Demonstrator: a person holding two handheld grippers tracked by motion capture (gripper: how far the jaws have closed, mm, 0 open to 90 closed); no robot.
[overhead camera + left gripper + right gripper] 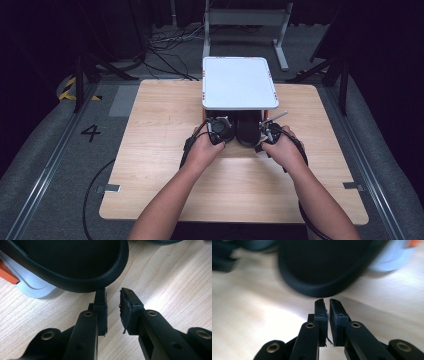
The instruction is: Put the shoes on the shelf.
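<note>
On the wooden table (165, 150), near its far-middle, stood a low white rack (240, 82) with orange corner pieces, its flat top hiding most of what lay beneath; two black shoes sat under it, toes or heels (which, not clear) poking out toward the person. Left shoe (75, 265): rounded black rim resting on the wood, just ahead of the left gripper (113, 307), touching the rack's pale foot (35, 288). Left gripper's jaws stood nearly together, a narrow gap between the pads, nothing in it. Right shoe (322, 267): blurred, rim just beyond the right gripper (326, 302), whose jaws were closed to a slit, empty. Both hands, left (202, 150) and right (282, 147), were held low and level at the rack's open front, likely so each gripper could reach in for its own shoe; neither shoe gripped as yet
</note>
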